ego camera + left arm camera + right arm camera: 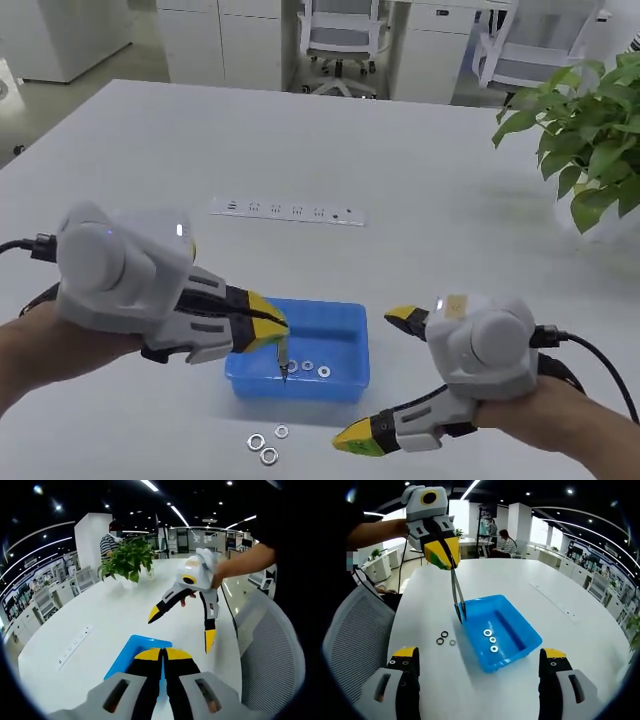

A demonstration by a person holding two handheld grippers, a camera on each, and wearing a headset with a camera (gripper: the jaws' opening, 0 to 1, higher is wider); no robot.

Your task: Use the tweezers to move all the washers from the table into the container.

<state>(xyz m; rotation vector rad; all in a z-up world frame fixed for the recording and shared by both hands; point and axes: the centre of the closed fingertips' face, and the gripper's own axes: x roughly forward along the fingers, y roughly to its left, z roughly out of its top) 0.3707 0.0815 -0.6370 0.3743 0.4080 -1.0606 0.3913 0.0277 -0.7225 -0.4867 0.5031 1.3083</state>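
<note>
Left gripper [268, 326] is clamped tight on the tweezers [456, 592]. Their tips are nearly together, down at the near wall of the blue container [345, 312] (can't tell if they grip anything). Three washers [491, 640] lie inside it, and three loose washers [266, 445] are on the table [200, 150] just beside it. Right gripper [378, 378] is wide open and empty, to the container's right.
</note>
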